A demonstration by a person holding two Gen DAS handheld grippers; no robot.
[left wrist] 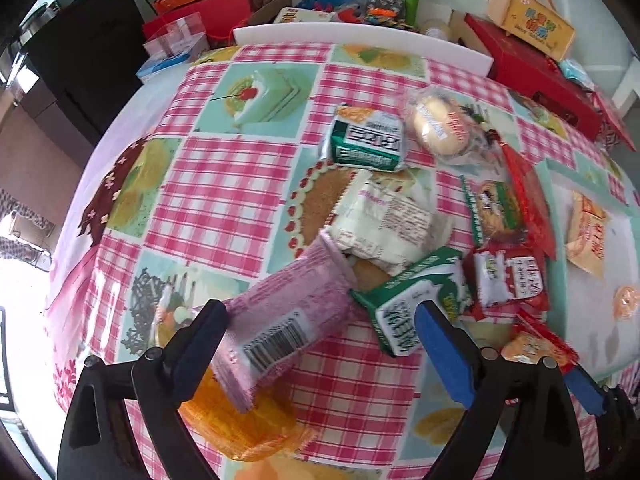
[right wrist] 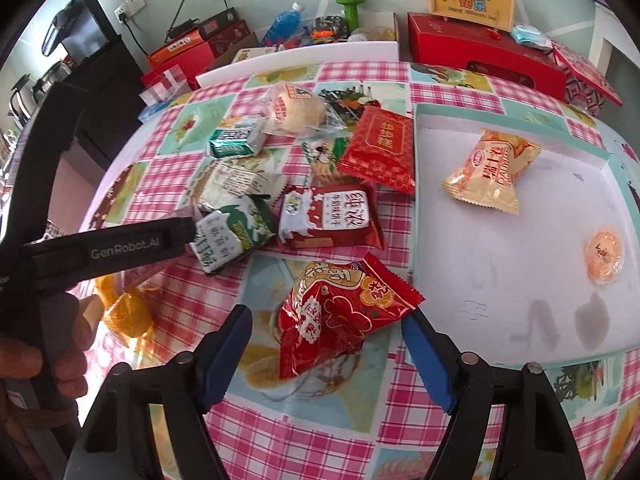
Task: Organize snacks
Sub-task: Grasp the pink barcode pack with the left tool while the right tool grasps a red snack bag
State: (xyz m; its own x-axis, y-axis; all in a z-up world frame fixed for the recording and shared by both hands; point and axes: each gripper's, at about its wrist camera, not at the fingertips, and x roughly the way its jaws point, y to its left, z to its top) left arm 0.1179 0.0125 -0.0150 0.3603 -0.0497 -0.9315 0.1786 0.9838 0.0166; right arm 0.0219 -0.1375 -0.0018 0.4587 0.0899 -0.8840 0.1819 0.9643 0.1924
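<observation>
My left gripper (left wrist: 320, 312) points down at the checked tablecloth (left wrist: 224, 184) with its jaws wide. A pink wafer packet (left wrist: 288, 312) lies between them, close by the left pad, and the right pad is over a green-and-white packet (left wrist: 404, 316). My right gripper (right wrist: 326, 316) straddles a red snack bag (right wrist: 340, 312). Its right pad is at the bag's corner, and a gap shows at its left pad. A white tray with a teal rim (right wrist: 520, 280) lies to the right, holding a yellow packet (right wrist: 490, 170) and a round orange jelly (right wrist: 604, 254).
More packets are heaped mid-table: a bun in clear wrap (right wrist: 296, 110), a red packet (right wrist: 380, 148), a red-and-white packet (right wrist: 332, 216), a cream packet (left wrist: 384, 220). An orange bag (left wrist: 240, 420) lies under the left gripper. Red boxes (right wrist: 480, 52) and clutter line the far edge.
</observation>
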